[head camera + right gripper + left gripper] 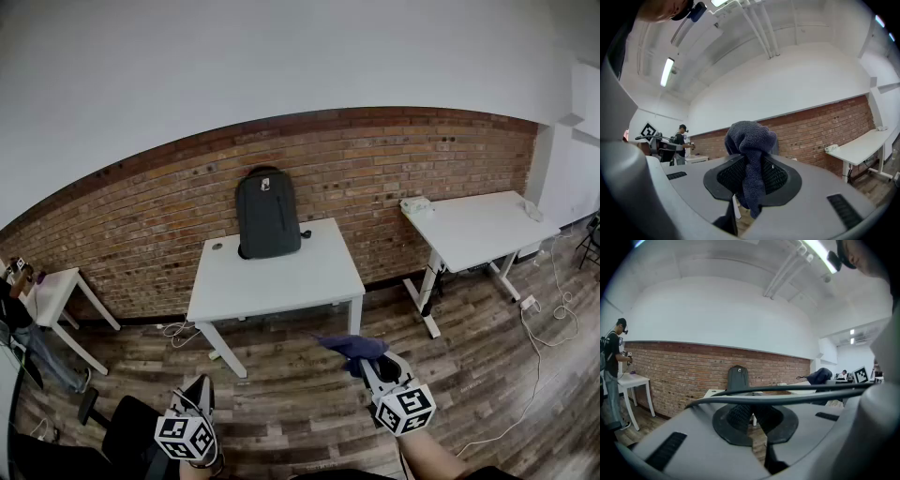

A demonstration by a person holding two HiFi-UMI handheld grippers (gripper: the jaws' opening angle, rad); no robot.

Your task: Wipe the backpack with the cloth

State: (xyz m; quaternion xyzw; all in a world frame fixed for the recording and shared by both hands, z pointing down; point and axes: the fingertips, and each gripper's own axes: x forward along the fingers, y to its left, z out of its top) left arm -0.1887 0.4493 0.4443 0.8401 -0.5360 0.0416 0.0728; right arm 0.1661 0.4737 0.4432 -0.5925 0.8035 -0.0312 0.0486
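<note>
A dark grey backpack [267,214] stands upright on the white table [281,277], leaning against the brick wall. In the left gripper view the backpack [738,378] shows far ahead. My right gripper [364,364] hangs low over the wooden floor in front of the table, shut on a dark blue cloth [352,347]. In the right gripper view the cloth [750,140] bunches above the right gripper [751,177] and hangs down between its jaws. My left gripper [202,387] is low at the left, well short of the table. The left gripper [752,414] is shut with nothing in it.
A second white table [487,230] stands at the right with a white object [415,206] on its corner. A small table [58,286] is at the far left, where a person [613,369] stands. Cables [548,319] lie on the floor. A dark chair [127,427] is near me.
</note>
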